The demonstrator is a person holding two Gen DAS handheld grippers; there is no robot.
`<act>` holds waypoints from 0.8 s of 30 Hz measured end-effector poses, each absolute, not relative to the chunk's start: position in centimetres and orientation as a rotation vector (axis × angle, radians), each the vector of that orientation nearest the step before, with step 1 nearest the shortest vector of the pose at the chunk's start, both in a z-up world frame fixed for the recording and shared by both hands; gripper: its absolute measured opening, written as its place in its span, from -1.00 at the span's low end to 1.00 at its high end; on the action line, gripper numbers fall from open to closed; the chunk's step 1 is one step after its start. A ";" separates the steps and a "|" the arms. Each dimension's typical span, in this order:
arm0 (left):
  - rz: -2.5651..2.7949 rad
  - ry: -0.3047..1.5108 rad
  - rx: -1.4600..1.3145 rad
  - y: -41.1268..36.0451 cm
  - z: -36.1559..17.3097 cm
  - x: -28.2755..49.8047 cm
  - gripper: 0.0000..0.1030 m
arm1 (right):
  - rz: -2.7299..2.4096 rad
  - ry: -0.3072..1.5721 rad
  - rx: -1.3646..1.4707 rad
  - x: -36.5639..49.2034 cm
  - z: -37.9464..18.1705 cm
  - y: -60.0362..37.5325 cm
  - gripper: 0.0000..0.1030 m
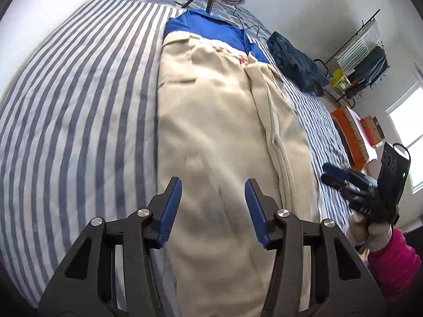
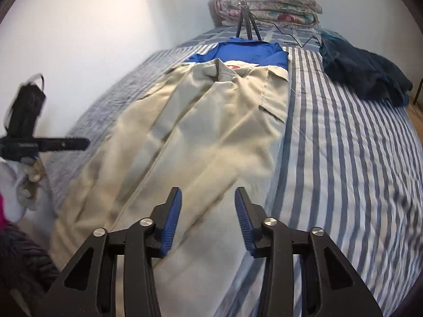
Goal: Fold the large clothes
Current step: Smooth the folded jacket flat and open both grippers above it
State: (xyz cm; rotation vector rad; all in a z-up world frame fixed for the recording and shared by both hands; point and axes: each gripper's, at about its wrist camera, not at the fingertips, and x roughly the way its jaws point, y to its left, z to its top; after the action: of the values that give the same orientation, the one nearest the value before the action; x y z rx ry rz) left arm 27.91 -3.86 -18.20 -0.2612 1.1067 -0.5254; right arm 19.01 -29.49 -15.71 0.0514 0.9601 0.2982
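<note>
The left gripper [image 1: 213, 189], black-framed with ribbed blue pads, appears at the lower centre of its own view with jaws partly open and nothing between them; the right gripper [image 2: 208, 196], of the same build, stands likewise partly open and empty at the lower centre of its view. Directly beyond both pairs of fingertips lies the task's garment, a long beige woven jacket [image 1: 224, 121], spread flat and already narrowed lengthwise, its near hem toward the bottom of each frame and its collar toward the top, where it overlaps a bright blue garment [image 1: 211, 29]. Both rest on a bed covered by a blue-and-white striped sheet [image 1: 79, 105]. The step in hand is judged to be the crosswise fold: each gripper should take one near corner of the hem, pinching all layers together, then lift and carry evenly toward the collar so the edges meet squarely. A dark teal crumpled garment [image 2: 362, 71] lies apart at the upper right of the right wrist view, and a ring-light tripod [image 2: 247, 21] stands near the top.
</note>
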 end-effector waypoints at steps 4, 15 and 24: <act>-0.480 1.119 -0.132 -5.9 -20.0 31.0 -0.01 | 0.252 0.997 0.068 21.4 -17.7 -29.7 -0.29; -0.458 1.180 -0.203 -2.6 -21.1 30.2 0.23 | 0.262 1.071 0.094 19.5 -17.3 -31.3 -0.20; -0.534 1.362 -0.558 2.8 -23.3 22.4 0.37 | 0.431 1.230 0.358 11.8 -18.9 -34.8 0.03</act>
State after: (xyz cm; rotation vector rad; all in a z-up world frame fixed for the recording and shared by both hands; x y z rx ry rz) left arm 22.37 2.75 -23.34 -0.5582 1.3616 -0.5340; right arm 11.78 -34.83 -18.90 0.3583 1.2302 0.4311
